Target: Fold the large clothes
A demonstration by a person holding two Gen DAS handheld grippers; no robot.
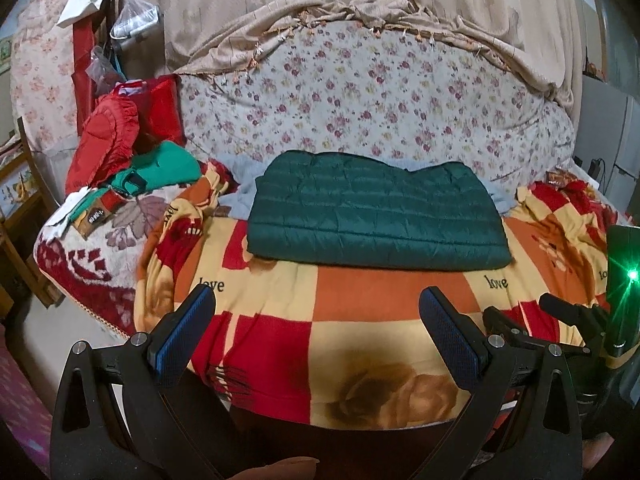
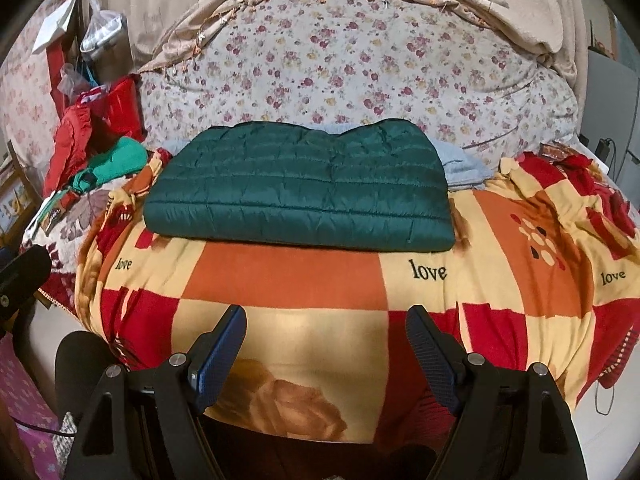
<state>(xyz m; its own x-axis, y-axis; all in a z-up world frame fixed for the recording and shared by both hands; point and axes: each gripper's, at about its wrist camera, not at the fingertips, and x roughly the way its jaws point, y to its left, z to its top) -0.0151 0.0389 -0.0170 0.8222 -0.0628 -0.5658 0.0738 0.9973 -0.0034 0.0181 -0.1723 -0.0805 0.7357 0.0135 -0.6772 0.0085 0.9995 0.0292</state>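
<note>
My left gripper (image 1: 318, 320) and right gripper (image 2: 326, 340) both stand wide apart with nothing between the fingers, low in each frame over the checked blanket (image 2: 280, 276). The folded green jacket (image 2: 300, 192) lies flat at the frame centre, beyond them.

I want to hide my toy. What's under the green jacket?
The folded green jacket lies on the checked blanket. A pale blue cloth pokes out from under its far side. Anything else beneath it is covered.
</note>
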